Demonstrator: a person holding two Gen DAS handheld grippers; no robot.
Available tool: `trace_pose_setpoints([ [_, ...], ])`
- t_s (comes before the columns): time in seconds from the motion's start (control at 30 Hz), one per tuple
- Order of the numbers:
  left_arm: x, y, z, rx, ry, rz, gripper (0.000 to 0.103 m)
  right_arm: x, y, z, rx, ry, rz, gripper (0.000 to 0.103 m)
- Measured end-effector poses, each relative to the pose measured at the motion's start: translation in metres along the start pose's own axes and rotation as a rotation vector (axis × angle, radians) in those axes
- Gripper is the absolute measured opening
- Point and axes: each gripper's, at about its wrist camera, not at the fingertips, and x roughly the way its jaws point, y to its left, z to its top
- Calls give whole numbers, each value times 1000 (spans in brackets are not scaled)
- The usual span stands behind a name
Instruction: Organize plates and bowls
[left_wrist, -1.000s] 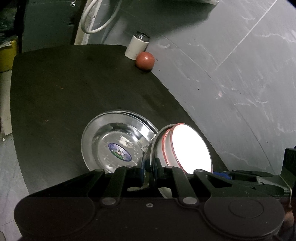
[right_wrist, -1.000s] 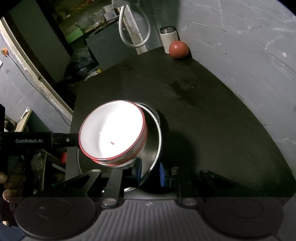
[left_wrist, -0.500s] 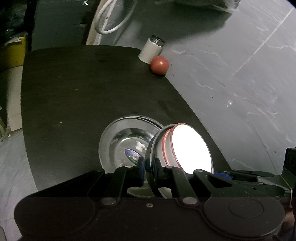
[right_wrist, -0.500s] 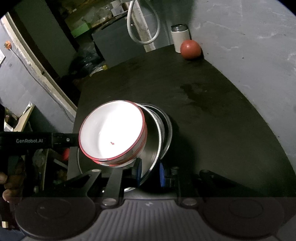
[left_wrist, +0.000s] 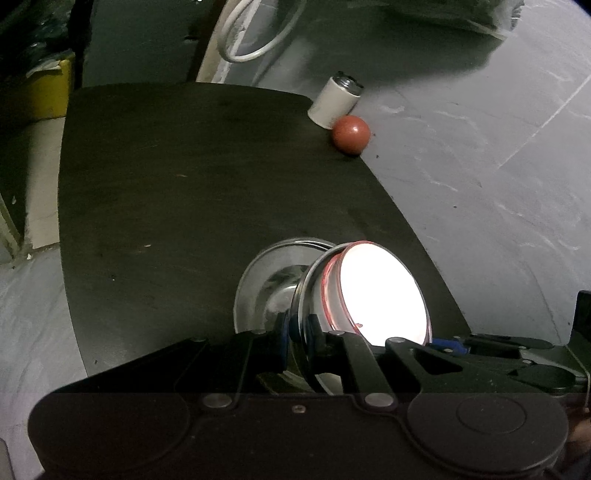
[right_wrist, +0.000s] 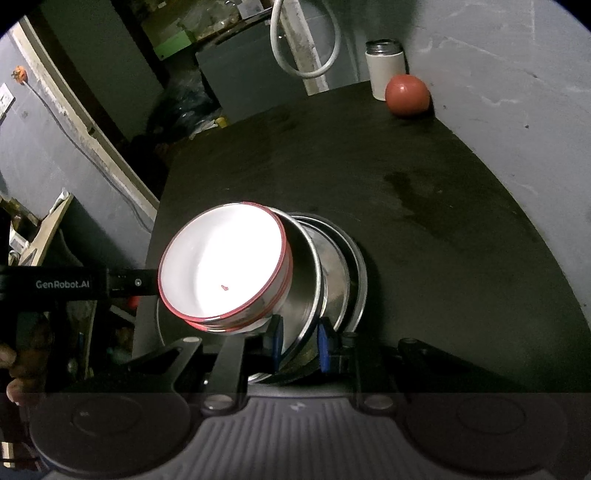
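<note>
A white bowl with a red rim (left_wrist: 380, 295) (right_wrist: 221, 266) sits inside a tilted steel bowl (left_wrist: 306, 291) (right_wrist: 303, 284). Both are held above steel plates (left_wrist: 266, 277) (right_wrist: 351, 273) stacked on the black table (left_wrist: 184, 177) (right_wrist: 406, 192). My left gripper (left_wrist: 301, 325) is shut on the steel bowl's rim. My right gripper (right_wrist: 299, 343) is shut on the same rim at the opposite side. The left gripper's body shows in the right wrist view (right_wrist: 74, 284).
A red ball (left_wrist: 350, 133) (right_wrist: 407, 95) and a white can (left_wrist: 334, 99) (right_wrist: 384, 70) stand at the table's far corner by the grey wall. A white hose (right_wrist: 303, 40) hangs behind the table. Clutter lies off the table's left edge.
Both grippers have lifted the steel bowl with the white bowl and pulled it back. The plates on the table now look smaller and farther away.
</note>
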Motion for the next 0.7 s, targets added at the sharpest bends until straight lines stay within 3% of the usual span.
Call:
trace_pose_setpoints([
  [0.7, 15, 10, 3, -33, 8, 48, 8, 26, 3, 12, -32, 28, 16, 22],
])
